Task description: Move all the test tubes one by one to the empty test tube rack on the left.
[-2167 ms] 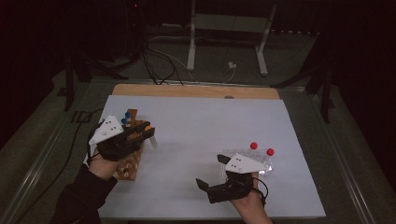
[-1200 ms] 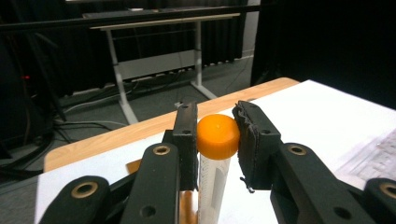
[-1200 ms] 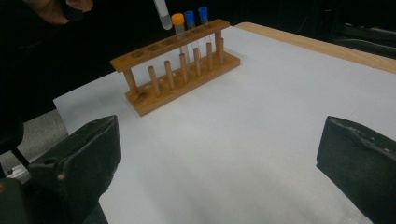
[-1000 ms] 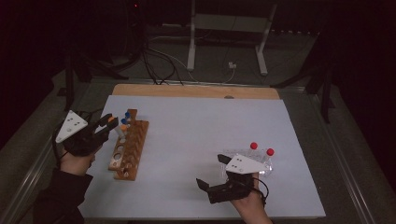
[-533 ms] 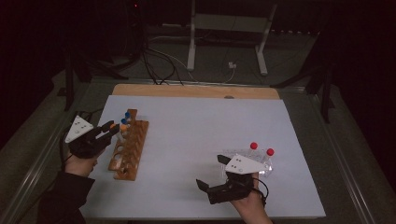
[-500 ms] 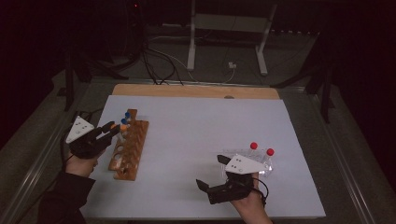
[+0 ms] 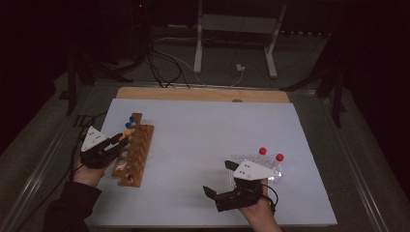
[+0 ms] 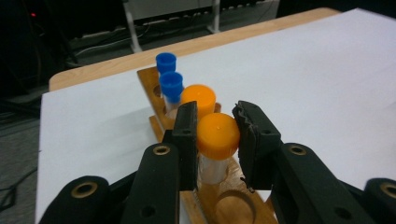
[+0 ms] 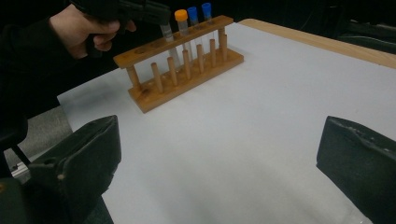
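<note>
- Holding an orange-capped tube [image 8: 217, 140] by its cap, the left gripper [image 8: 215, 135] has both black jaws pressed on the cap's 2 sides; the tube's clear body stands in a hole of the wooden rack [image 7: 134, 154], seemingly partly lowered in.
- Judging by its look, this tube is a light, thin-walled plastic vial: stiff but easily crushed or cracked by a hard squeeze, and smooth enough to slip. The cap is the best place to take it, as it is wider and firmer than the body.
- Just beyond it in the rack stand 1 more orange-capped tube [image 8: 198, 99] and 2 blue-capped tubes [image 8: 169, 77], all upright and close together, so the jaws have little room on the far side.
- The rack looks rigid and light; a sideways tug on a tube could drag or tip it. It lies on the white sheet [image 7: 208, 145], with the left gripper at its left edge in the high view.
- Well to the right of the rack, the right gripper [image 9: 219, 158] rests low over the sheet with its jaws standing wide apart and nothing between them.
- Right of that gripper, far from the rack, 2 red-capped tubes [image 7: 270, 154] lie on the sheet; they probably handle the same way, and lying flat they may roll.
- No brand, label or writing can be read on the tubes, the rack or the grippers.
</note>
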Action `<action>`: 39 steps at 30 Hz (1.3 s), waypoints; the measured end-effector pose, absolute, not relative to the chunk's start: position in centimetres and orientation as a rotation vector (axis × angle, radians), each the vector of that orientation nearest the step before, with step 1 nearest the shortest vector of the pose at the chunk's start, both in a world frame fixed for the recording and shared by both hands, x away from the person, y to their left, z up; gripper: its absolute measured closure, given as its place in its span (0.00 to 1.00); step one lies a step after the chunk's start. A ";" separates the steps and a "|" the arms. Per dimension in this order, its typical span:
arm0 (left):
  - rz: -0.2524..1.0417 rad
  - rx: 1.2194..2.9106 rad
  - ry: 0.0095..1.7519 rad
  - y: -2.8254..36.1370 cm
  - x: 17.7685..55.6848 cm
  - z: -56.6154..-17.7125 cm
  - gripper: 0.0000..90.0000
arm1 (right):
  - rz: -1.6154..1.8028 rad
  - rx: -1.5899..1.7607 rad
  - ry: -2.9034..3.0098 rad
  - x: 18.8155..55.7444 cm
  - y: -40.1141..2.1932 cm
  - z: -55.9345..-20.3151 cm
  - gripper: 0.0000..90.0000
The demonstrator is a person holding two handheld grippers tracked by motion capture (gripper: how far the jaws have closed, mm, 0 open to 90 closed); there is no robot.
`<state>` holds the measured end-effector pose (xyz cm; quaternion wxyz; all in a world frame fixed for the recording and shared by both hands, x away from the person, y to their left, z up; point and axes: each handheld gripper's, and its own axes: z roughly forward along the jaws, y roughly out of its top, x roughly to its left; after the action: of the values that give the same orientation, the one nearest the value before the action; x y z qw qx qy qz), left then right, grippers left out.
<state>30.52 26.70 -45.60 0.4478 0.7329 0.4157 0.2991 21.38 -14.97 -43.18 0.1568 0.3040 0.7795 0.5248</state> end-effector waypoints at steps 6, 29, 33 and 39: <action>0.726 1.823 1.046 26.7 30.6 -45.7 0.79 | 1.503 0.870 2.230 21.4 -15.0 -43.2 0.00; 0.549 1.806 0.841 23.8 27.5 -42.8 0.03 | 1.444 0.919 2.053 21.5 -19.4 -41.1 0.00; 0.519 1.814 0.791 22.9 27.0 -42.6 0.03 | 1.395 0.967 1.980 21.5 -21.2 -40.9 0.00; 0.475 1.820 0.719 21.9 26.6 -42.7 0.03 | 1.301 1.056 1.916 21.5 -23.8 -41.5 0.00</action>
<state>26.56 21.93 -42.72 0.5346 0.7638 0.3017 0.1996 21.47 -23.75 -41.51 0.2937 0.3965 0.7195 0.4886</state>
